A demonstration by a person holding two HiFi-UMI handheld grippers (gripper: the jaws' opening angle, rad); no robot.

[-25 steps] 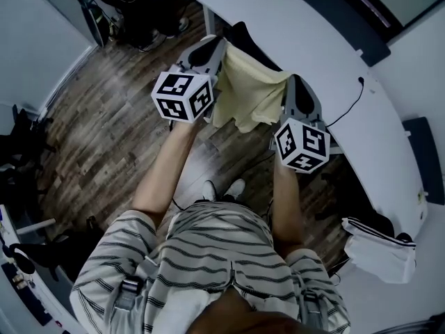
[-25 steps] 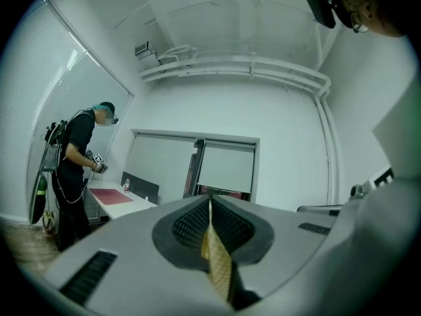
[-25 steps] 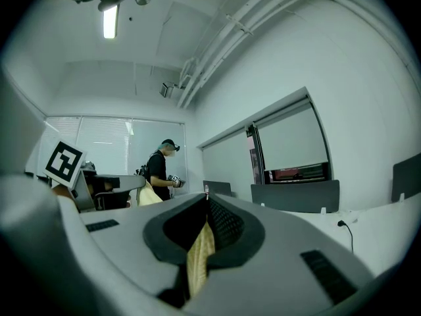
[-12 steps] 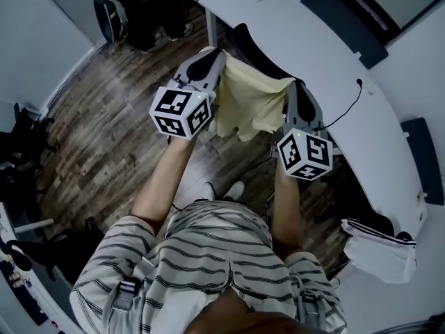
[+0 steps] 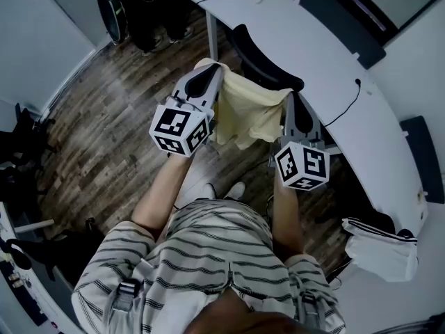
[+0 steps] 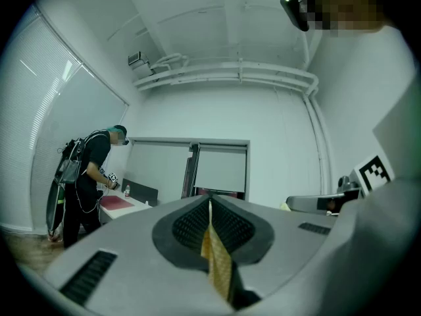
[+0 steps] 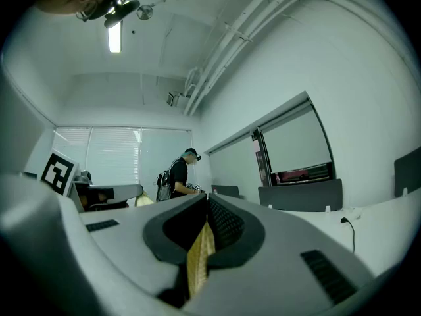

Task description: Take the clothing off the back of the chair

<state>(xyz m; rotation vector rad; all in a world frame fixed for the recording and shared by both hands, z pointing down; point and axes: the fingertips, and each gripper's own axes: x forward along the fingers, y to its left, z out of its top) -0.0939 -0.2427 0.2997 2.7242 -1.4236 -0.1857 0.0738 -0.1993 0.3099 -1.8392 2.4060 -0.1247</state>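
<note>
- Over the last second the yellow clothing (image 5: 245, 110) has come further off the chair (image 5: 263, 60); more backrest is bare.
- My left gripper (image 5: 211, 75) and right gripper (image 5: 290, 99) each pinch a top corner.
- Clothing hangs between them on my side of the chair, top edge parallel to the backrest.

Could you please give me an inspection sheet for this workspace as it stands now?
Surface: white curved desk; wood floor below.
Job's things: yellow cloth hangs spread between both claws, before the black chair.
Clutter: folded white striped garment beside the desk's near end.
Grippers: left claw and right claw each shut on a cloth corner.
Cables: black cable across the desk.
Surroundings: another person standing by a far desk.
</note>
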